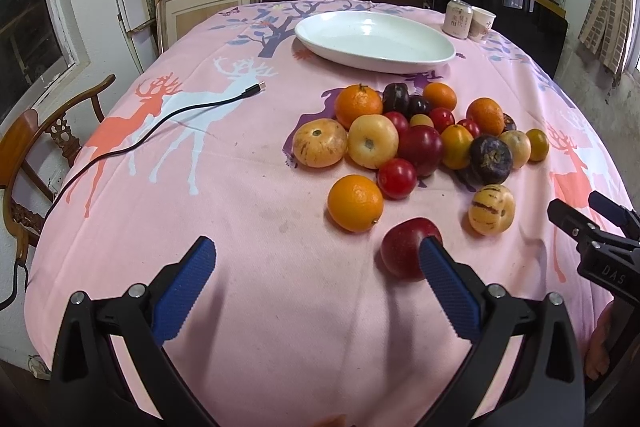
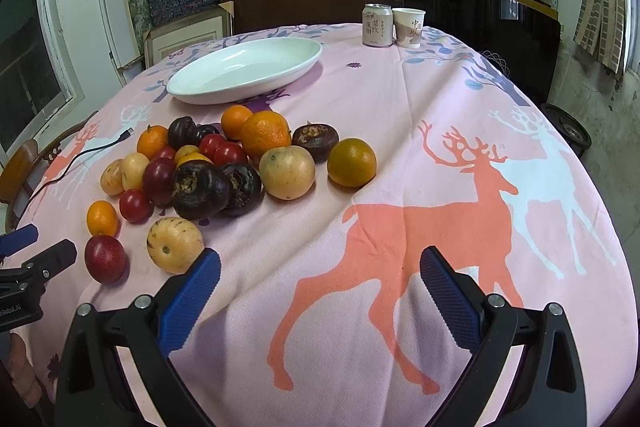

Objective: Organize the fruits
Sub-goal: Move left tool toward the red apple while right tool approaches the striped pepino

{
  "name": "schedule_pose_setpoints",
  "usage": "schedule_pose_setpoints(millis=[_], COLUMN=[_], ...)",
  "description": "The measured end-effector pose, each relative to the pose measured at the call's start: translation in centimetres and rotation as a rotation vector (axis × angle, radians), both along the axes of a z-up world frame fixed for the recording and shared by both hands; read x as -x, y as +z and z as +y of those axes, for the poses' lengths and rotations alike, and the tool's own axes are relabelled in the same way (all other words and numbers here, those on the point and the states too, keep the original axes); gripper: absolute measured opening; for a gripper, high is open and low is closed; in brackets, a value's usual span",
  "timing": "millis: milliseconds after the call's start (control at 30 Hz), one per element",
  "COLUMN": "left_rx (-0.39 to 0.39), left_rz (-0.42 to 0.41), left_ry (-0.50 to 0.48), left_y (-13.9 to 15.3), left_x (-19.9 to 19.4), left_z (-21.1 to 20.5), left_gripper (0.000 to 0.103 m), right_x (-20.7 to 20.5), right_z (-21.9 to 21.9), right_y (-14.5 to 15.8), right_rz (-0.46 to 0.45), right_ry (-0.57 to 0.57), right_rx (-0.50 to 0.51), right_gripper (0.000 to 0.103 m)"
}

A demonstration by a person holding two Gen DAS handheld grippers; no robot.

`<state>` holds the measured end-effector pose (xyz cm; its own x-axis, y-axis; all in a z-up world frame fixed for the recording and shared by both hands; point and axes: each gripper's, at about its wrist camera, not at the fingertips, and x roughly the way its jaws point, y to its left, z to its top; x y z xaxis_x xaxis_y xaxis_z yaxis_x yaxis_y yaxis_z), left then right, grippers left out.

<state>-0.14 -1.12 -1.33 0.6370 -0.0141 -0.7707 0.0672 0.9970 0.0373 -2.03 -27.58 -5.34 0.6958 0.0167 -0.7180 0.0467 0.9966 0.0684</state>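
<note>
The left gripper (image 1: 316, 259) hangs low over the table (image 1: 248, 211) with its blue fingers (image 1: 188, 291) spread wide apart and nothing between them. One finger tip hides a bit of a dark red plum (image 1: 404, 247), so you cannot tell if they touch. The right gripper (image 2: 320, 269) is spread wide too, over bare pink cloth with an orange deer on it. A striped yellow fruit (image 2: 174, 243) sits just beside its left finger.

Farther out lies the pile of fruits (image 1: 416, 135), all bunched up. Oranges, red ones, yellow ones and dark purple ones lean on each other, and some at the back are half hidden. Behind the pile is a white plate (image 1: 374, 43) holding no fruit. A can (image 2: 377, 25) and a paper cup (image 2: 408, 27) stand at the far edge. A black cable (image 1: 160, 123) runs off the table's left side.
</note>
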Motion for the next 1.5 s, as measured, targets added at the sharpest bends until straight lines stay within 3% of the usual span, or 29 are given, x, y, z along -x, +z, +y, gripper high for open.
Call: schedule_pose_setpoints(millis=[700, 933, 1367, 1433, 1500], left_rx=[0.032, 0.035, 0.021, 0.047, 0.055], left_rz=[0.034, 0.038, 0.062, 0.081, 0.09], left_ry=[0.006, -0.032, -0.169, -0.188, -0.201], left_y=[-0.9, -1.0, -2.0, -2.1, -2.2], left_x=[-0.5, -0.5, -0.9, -1.1, -1.4], left_z=[0.3, -0.4, -2.1, -2.3, -2.6], left_gripper=[0.099, 0.099, 0.099, 0.095, 0.082], right_x=[0.1, 0.1, 0.9, 0.9, 0.8], right_z=[0.1, 0.0, 1.5, 1.4, 1.1], right_y=[0.1, 0.1, 0.5, 0.6, 0.6], right_rz=[-0.014, -0.017, -0.061, -0.063, -0.061], right_ry=[0.016, 0.018, 0.066, 0.068, 0.069], right_rx=[-0.001, -0.011, 0.067, 0.058, 0.041], right_gripper=[0.1, 0.1, 0.1, 0.1, 0.1])
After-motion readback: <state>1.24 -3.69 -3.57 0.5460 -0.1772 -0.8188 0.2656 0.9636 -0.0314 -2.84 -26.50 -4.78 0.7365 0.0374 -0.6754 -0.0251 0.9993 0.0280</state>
